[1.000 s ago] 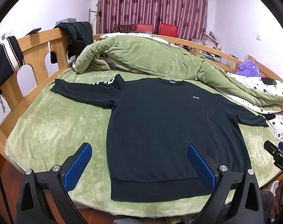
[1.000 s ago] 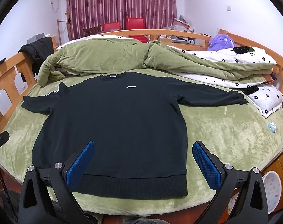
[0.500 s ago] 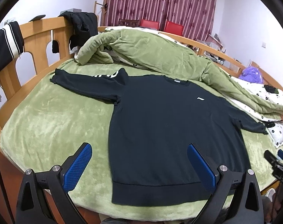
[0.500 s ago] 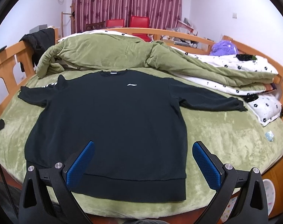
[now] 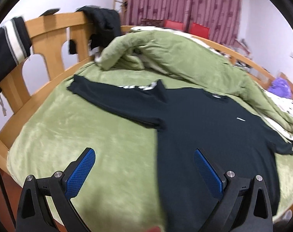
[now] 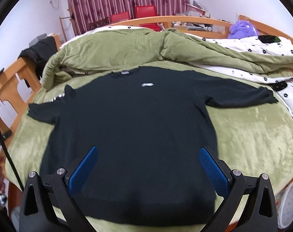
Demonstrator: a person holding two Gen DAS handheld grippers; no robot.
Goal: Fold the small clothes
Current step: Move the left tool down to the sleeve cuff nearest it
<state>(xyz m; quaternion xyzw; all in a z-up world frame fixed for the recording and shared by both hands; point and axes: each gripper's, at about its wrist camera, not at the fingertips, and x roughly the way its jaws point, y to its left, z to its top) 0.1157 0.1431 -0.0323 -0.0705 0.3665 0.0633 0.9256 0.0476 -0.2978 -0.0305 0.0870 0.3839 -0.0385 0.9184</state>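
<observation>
A dark sweatshirt (image 6: 135, 127) lay flat, front up, on the green bed (image 6: 252, 141), sleeves spread left and right, ready for folding; the left gripper (image 5: 144, 172) and right gripper (image 6: 148, 168) hovered near its hem, fingers spread, holding nothing.

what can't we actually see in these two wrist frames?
- Sweatshirt hem: left wrist view, cut off by the bottom edge and gripper body.
- White lettering on its sleeve: both views, mostly folded under, unreadable.
- Chest logo: motion-blurred, too small to read.
- Left gripper and right gripper: open, holding nothing.
</observation>
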